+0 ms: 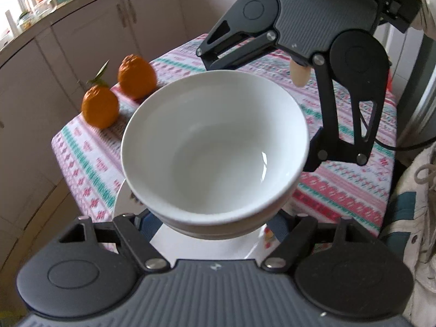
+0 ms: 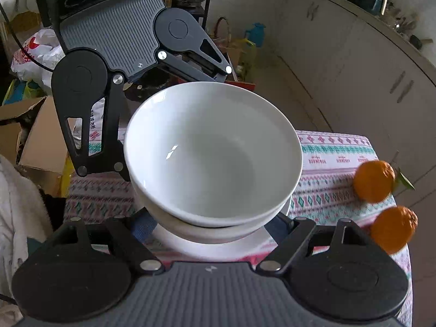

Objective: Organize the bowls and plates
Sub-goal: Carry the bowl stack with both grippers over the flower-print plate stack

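A stack of white bowls [image 1: 215, 147] sits over a white plate [image 1: 204, 245], above a table with a patterned cloth [image 1: 340, 190]. The stack also shows in the right wrist view [image 2: 212, 155], over the plate [image 2: 218, 248]. My left gripper [image 1: 212, 226] spans the near side of the lower bowl; its fingertips are hidden beneath it. My right gripper [image 1: 259, 117] spans the far side, its fingers wide apart around the bowls. In the right wrist view my right gripper [image 2: 212, 223] is near and my left gripper [image 2: 174, 125] is opposite. Whether either grips is not visible.
Two oranges [image 1: 120, 92] sit at the cloth's far left corner, seen at the right edge [image 2: 384, 204] in the right wrist view. White cabinets [image 1: 90, 35] stand behind the table. Cardboard boxes [image 2: 41, 136] and bags lie on the floor.
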{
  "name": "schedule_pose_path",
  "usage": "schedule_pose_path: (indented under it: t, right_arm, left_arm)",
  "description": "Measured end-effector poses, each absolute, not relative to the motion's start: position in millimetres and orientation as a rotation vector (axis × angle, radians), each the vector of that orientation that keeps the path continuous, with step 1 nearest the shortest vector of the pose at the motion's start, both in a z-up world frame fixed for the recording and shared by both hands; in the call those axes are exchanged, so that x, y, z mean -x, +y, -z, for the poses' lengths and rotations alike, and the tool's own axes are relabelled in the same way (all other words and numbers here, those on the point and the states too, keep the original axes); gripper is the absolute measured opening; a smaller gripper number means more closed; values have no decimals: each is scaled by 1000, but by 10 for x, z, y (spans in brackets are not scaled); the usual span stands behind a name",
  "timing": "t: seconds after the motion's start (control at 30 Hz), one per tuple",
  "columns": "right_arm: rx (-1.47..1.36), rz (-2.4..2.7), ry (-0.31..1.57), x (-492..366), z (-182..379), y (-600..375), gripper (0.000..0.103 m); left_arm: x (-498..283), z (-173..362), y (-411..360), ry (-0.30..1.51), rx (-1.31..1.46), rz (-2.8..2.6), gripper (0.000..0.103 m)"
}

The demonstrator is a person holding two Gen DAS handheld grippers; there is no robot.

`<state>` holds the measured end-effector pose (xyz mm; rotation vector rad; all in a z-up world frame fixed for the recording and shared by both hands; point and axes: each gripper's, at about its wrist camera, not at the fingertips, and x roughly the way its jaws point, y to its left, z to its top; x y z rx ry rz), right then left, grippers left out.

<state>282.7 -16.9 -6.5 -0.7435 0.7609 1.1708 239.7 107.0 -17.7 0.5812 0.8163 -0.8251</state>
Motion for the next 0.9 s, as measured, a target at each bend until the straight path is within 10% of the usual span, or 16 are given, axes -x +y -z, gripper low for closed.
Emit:
schedule_pose_path:
  t: [0.9]
  right_arm:
    - [670, -1176, 854, -3197, 339, 13, 87]
  left_arm:
    - [-2572, 384, 1307, 842, -521, 811, 79]
